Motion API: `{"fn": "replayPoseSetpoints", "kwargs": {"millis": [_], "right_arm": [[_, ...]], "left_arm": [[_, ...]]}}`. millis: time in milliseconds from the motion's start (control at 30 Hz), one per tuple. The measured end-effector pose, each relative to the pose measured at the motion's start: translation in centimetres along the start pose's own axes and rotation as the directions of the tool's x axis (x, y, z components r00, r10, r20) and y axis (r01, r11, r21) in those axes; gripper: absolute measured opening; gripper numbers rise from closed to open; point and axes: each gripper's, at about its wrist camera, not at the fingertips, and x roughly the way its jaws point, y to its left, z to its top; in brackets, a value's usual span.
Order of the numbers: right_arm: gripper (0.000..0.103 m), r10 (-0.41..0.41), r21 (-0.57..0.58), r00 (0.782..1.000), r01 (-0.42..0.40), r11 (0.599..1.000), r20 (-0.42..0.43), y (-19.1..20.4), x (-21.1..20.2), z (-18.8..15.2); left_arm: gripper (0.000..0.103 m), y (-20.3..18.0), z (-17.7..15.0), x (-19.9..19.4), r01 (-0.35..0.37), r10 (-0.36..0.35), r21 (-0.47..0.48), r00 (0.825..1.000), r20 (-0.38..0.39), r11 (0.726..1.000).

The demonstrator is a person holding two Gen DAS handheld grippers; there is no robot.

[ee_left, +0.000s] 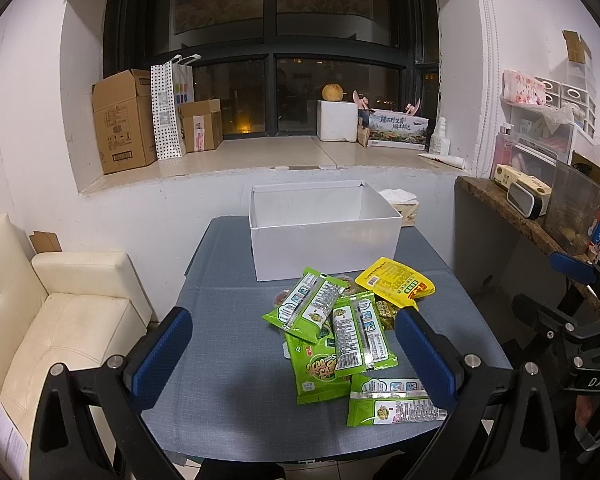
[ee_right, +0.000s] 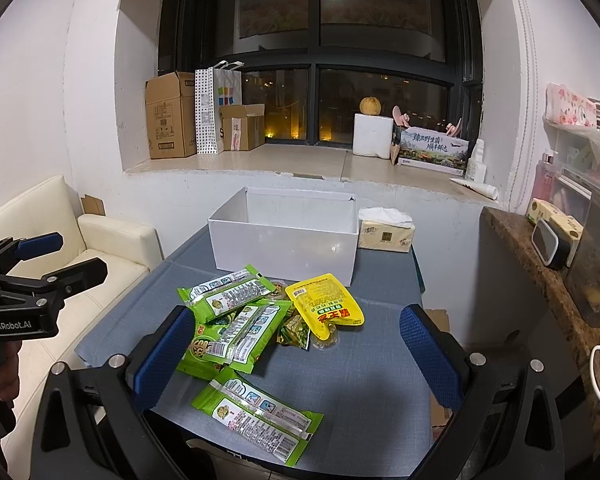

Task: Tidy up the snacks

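**Green and yellow packets wait beside an empty white box**

Green snack packets [ee_left: 332, 332] lie heaped on the grey-blue table [ee_left: 228, 344], with a yellow pouch [ee_left: 396, 282] at the far edge of the pile and one green packet [ee_right: 256, 412] lying apart at the near edge. Just behind the heap stands the white box [ee_left: 324, 232], open-topped and, as far as its visible inside shows, with nothing in it.

The sorting looks barely begun. Both tools hover above the table, gripping nothing: the left gripper [ee_left: 294, 356] is spread wide with the pile just ahead between its fingers, and the right gripper [ee_right: 296, 354] is likewise spread over the heap.

The likely next move is to lower one gripper onto a top packet, pinch its flat edge, and carry it forward into the box. The slick wrappers may slide over one another.
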Motion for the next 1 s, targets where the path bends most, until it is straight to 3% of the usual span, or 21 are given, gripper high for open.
{"fn": "replayPoseSetpoints", "kwargs": {"millis": [300,700,1000], "right_arm": [[0.103,0.041,0.002,0.998,-0.041,0.999,-0.041,-1.4,3.0,-0.5],[0.103,0.108,-0.084,0.966,-0.131,0.988,-0.234,-4.7,18.6,-0.6],[0.103,0.063,-0.13,0.923,-0.12,0.984,-0.381,-5.3,27.4,-1.8]], "left_arm": [[0.103,0.3,-0.3,0.9,0.022,-0.022,-0.004,1.0,-0.021,1.0],[0.103,1.7,-1.6,3.7,0.047,-0.048,-0.024,0.997,-0.057,0.999],[0.103,2.9,-2.3,6.5,0.048,-0.052,-0.036,0.991,-0.124,0.998]]}}
